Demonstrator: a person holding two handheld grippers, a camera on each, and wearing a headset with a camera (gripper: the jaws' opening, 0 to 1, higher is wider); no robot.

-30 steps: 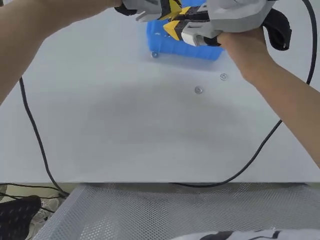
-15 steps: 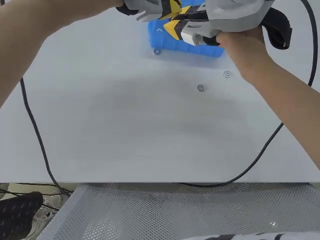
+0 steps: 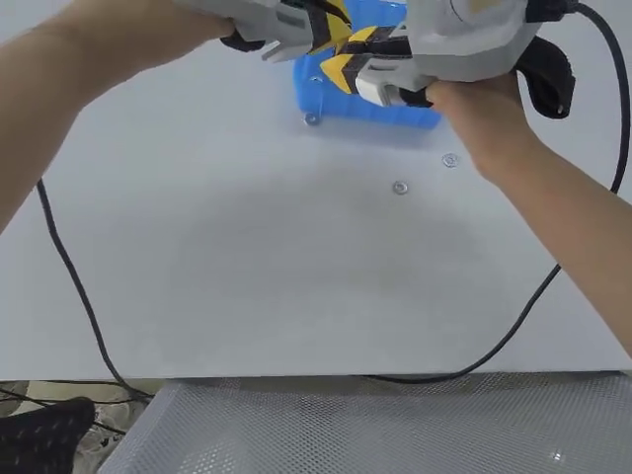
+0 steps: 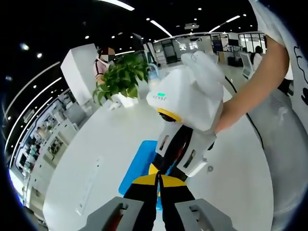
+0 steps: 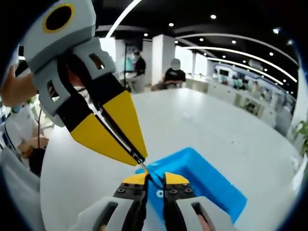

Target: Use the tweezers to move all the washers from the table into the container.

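"Where were the washers?"

"Out on the table (image 3: 247, 267), all three that I could see. The corner washer (image 3: 312, 119) lay just beside the near left corner of the blue container (image 3: 326, 99), which sat toward the table's far edge. The middle washer (image 3: 400, 187) and the right washer (image 3: 450, 159) lay near each other on the container's near side, toward the right edge."

"And the grippers?"

"Both hung over the container, tips almost meeting. The left gripper (image 5: 138, 161) had its yellow jaws pressed together on the thin dark tweezers (image 5: 120, 137), whose tip reached toward the container. The right gripper (image 5: 150, 179) had its jaws close together at that tip. Whether they pinched it, I couldn't tell."

"Anything else?"

"A black cable (image 3: 69, 267) ran off the near edge at the left."
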